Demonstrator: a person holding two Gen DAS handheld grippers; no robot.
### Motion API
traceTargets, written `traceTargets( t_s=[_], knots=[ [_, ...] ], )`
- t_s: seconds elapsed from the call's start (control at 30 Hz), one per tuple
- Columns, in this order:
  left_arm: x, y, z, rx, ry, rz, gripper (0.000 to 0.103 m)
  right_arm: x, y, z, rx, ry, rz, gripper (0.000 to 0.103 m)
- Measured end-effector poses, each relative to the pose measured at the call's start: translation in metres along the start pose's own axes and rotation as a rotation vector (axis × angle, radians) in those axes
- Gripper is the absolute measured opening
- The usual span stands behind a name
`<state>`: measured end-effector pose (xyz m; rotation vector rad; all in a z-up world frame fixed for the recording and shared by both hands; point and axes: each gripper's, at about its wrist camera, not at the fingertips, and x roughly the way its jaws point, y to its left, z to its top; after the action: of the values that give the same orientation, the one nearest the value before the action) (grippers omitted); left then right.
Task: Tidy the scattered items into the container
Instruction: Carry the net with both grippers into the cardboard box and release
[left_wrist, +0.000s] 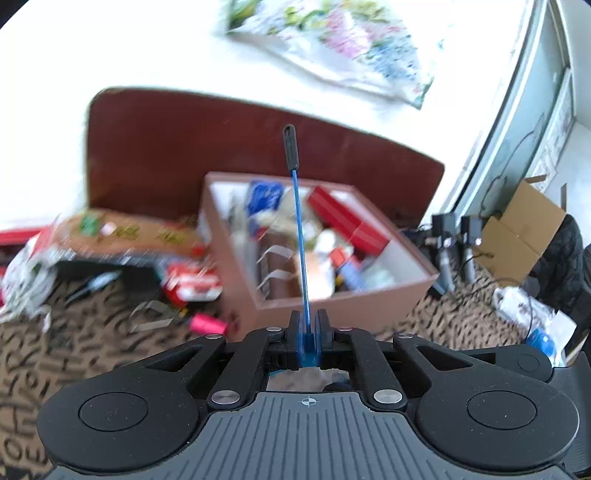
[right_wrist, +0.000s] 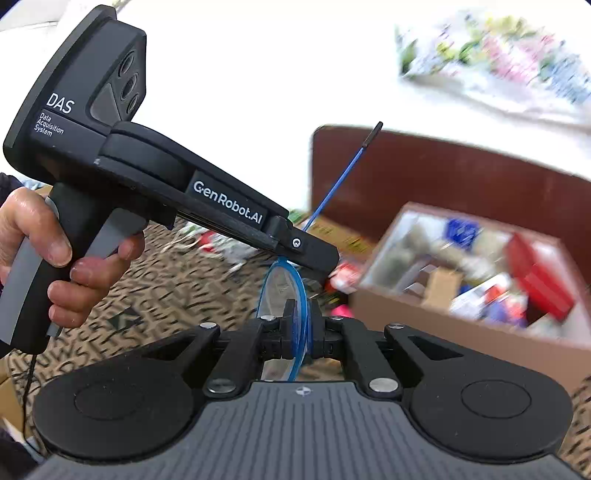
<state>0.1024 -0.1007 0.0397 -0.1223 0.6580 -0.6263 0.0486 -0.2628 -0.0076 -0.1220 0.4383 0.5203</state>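
Both the left gripper (left_wrist: 308, 325) and right gripper (right_wrist: 298, 325) have jaws clamped on thin blue glasses (right_wrist: 282, 291), held up near the half-full box (left_wrist: 413, 266); they look light and fragile, best gripped at the frame.

Thin blue swatter (left_wrist: 300, 236) w/ black tip, held up off the floor. Brown box (left_wrist: 343, 299) just past it, full of stuff, lid off.

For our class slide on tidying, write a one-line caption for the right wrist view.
Both grippers, right gripper and left gripper, hold blue glasses near the filled box.
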Motion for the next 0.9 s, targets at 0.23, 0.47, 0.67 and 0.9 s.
traceTargets(
  t_s=[0.23, 0.47, 0.67, 0.9],
  knots=[
    [0.034, -0.038, 0.057, 0.058, -0.039, -0.024, 0.002, -0.007, -0.048, 0.031, -0.008, -0.051, -0.055, 0.005],
    [0.075, -0.050, 0.107, 0.108, -0.046, 0.016, 0.002, 0.026, -0.084, 0.057, 0.035, -0.101, -0.024, 0.006],
    [0.103, -0.019, 0.116, 0.089, -0.013, 0.076, 0.004, 0.060, -0.107, 0.057, 0.157, -0.107, 0.096, 0.006],
    [0.143, -0.006, 0.105, 0.071, 0.067, 0.062, 0.035, 0.099, -0.141, 0.028, 0.355, -0.024, 0.109, 0.009]
  ],
)
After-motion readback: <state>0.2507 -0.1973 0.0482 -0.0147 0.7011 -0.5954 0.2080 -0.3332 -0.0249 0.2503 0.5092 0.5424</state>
